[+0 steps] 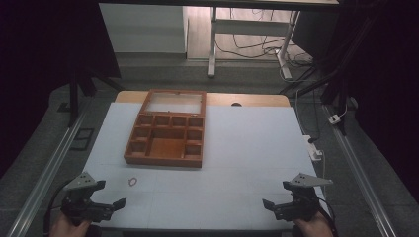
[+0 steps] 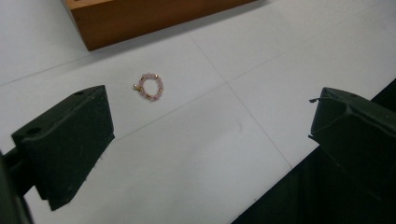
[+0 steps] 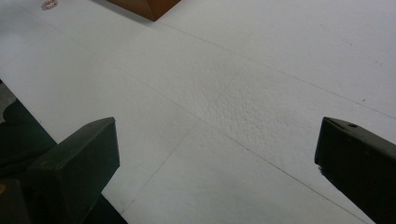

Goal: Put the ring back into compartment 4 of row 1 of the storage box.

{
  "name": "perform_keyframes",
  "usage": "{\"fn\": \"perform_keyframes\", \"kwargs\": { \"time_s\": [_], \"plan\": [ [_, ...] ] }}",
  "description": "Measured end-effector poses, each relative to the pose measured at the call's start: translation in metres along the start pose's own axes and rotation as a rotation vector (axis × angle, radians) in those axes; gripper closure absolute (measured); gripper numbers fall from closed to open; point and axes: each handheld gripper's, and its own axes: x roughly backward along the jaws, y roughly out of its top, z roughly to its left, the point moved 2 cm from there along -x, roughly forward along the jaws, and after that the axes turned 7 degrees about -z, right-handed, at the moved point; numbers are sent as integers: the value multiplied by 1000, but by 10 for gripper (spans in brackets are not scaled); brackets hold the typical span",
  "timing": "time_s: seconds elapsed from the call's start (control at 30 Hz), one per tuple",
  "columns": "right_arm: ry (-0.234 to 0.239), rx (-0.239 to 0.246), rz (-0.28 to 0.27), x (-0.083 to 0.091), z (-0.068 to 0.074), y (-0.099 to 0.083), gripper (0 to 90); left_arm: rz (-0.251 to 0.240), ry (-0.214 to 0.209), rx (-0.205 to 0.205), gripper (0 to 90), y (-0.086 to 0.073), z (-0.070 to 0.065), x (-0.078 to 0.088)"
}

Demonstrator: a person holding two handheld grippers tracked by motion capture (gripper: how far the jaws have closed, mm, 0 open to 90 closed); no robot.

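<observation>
The wooden box (image 2: 154, 18) is cut off at the top edge, and the bead ring (image 3: 49, 4) blurs.

Each hand carries a black two-jaw tool. The left gripper (image 1: 111, 194) has a grey three-cornered plate on top and a dark cable trailing from its body. The right gripper (image 1: 277, 194) is built the same way, with its own grey plate and a cable running off behind it. Seen from the left gripper view, the jaws are blocky, matte black wedges with flat faces, and one has a small round hole near its upper edge. The right gripper's jaws look alike, also with a small hole.
</observation>
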Motion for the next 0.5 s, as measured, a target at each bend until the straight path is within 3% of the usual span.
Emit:
{"fn": "perform_keyframes", "kwargs": {
  "time_s": [0.5],
  "plan": [
    [2,7,12,-1,1,0,0,17,-32,-27,0,7,4,-14]
  ]
}}
